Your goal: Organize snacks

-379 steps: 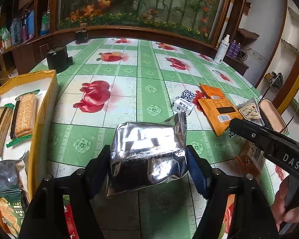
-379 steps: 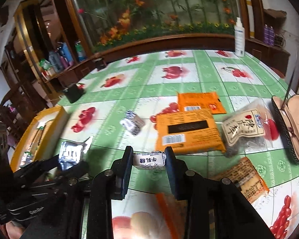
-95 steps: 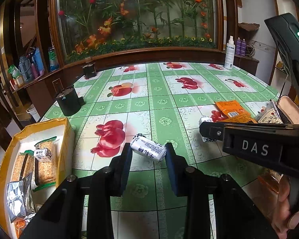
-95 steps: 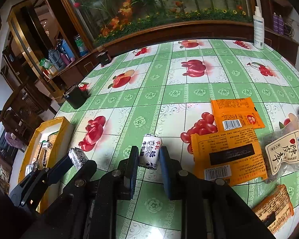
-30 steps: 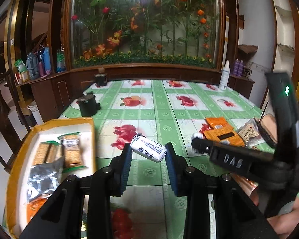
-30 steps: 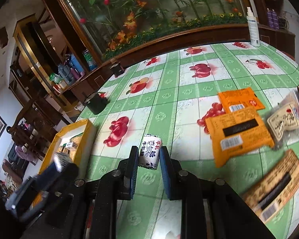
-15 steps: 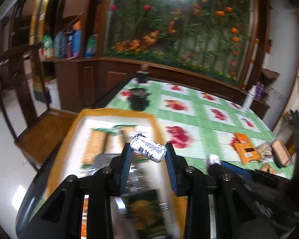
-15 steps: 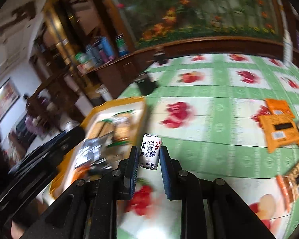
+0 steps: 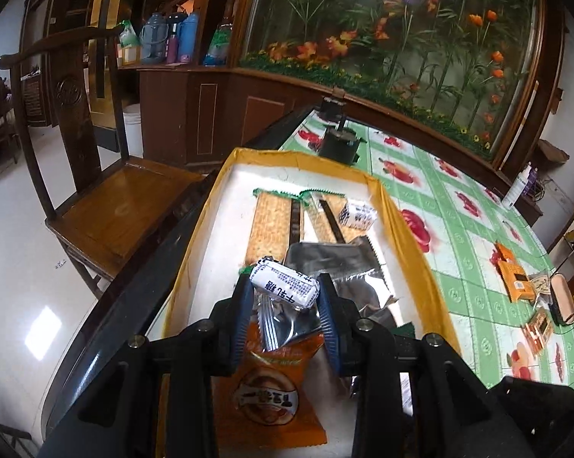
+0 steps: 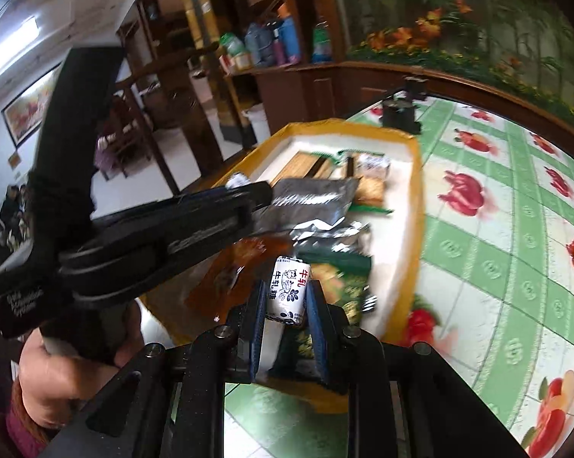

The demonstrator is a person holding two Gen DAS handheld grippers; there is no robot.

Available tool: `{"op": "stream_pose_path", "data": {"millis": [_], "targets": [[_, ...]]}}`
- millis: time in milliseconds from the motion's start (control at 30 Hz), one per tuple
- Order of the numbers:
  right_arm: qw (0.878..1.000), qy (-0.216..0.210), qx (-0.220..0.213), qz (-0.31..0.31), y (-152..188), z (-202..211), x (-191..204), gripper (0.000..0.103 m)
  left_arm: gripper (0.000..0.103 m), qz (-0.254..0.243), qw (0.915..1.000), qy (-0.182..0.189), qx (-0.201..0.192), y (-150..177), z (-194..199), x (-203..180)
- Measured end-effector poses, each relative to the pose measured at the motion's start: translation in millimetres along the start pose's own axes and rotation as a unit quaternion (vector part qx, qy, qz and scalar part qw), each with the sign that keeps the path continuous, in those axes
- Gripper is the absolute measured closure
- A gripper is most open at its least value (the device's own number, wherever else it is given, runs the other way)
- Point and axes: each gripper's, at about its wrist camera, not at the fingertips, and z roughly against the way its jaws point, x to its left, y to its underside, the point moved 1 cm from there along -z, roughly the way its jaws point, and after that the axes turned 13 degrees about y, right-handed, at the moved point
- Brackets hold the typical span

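Two wrapped milk candies hang over a yellow-rimmed tray (image 9: 409, 236) at the table's edge, one in each hand-held tool. The left gripper (image 9: 285, 305) pinches a white candy (image 9: 285, 286) lying crosswise between its blue pads, above the tray's near end. The right gripper (image 10: 285, 305) is pressed tight on a second candy (image 10: 288, 290) held upright, over the tray's near right corner, just behind the left tool, whose black body crosses in front of it.

The risk now looks like crowding. The two tools work close together above the same tray, and a release made while they overlap could knock a candy off a jaw and send it outside the rim, onto the green checked tablecloth (image 9: 474, 236) or towards the wooden chair (image 9: 122, 206) beside the tray. The tray's near end is already heaped: a candy let go there would probably land on the slick silver foil packet (image 9: 332, 263) or the orange packet (image 9: 267, 393) and could slide or roll.

Each candy is a short, plump cylinder in white wrap with dark print; the right one shows a small cartoon figure and red characters. A third like it (image 9: 357, 215) lies in the tray's far part, on the cracker packs (image 9: 273, 225).
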Motion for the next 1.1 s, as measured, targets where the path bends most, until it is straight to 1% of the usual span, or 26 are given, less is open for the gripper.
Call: {"op": "stream_pose_path", "data": {"millis": [233, 300, 367, 533, 600, 633, 667, 733, 900, 1100], "targets": [[1.0, 0.007, 0.007, 0.024, 7.6, -5.1, 8.5, 0.078, 0.069, -0.006, 1.0, -0.002, 0.007, 5.4, -4.0, -3.4], [1.0, 0.007, 0.006, 0.03, 8.9, -3.3, 11.1, 0.078, 0.058, -0.007, 1.0, -0.001, 0.007, 5.0, -3.1, -4.4], [0.999, 0.007, 0.004, 0.031, 8.8, -2.3, 11.3, 0.078, 0.053, -0.008, 1.0, -0.002, 0.003, 4.7, -1.3, -6.2], [1.0, 0.003, 0.0, 0.03, 9.0, 1.4, 9.6, 0.078, 0.05, -0.01, 0.9999, -0.003, -0.001, 3.4, 1.1, -8.8], [1.0, 0.0, -0.001, 0.03, 9.3, 3.4, 9.0, 0.077, 0.045, -0.011, 0.9999, -0.002, -0.001, 3.0, 1.0, -10.0], [1.0, 0.0, -0.002, 0.03, 9.4, 4.7, 8.4, 0.074, 0.044, -0.012, 0.9999, -0.004, -0.003, 2.6, 1.3, -10.8], [1.0, 0.0, -0.004, 0.029, 9.3, 5.9, 7.9, 0.072, 0.043, -0.012, 0.9999, -0.005, -0.005, 1.9, 2.1, -11.5], [1.0, -0.002, -0.009, 0.026, 9.5, 8.7, 6.4, 0.062, 0.043, -0.013, 0.9999, -0.004, -0.006, 0.8, 2.8, -13.1], [1.0, -0.007, -0.016, 0.017, 9.7, 13.9, 1.4, 0.061, 0.043, -0.012, 0.9998, -0.005, -0.012, -0.9, 6.4, -15.3], [1.0, -0.011, -0.026, -0.011, 7.7, 25.0, -18.4, 0.061, 0.042, -0.015, 0.9998, 0.0, -0.013, -3.5, 9.5, -19.4]]}}
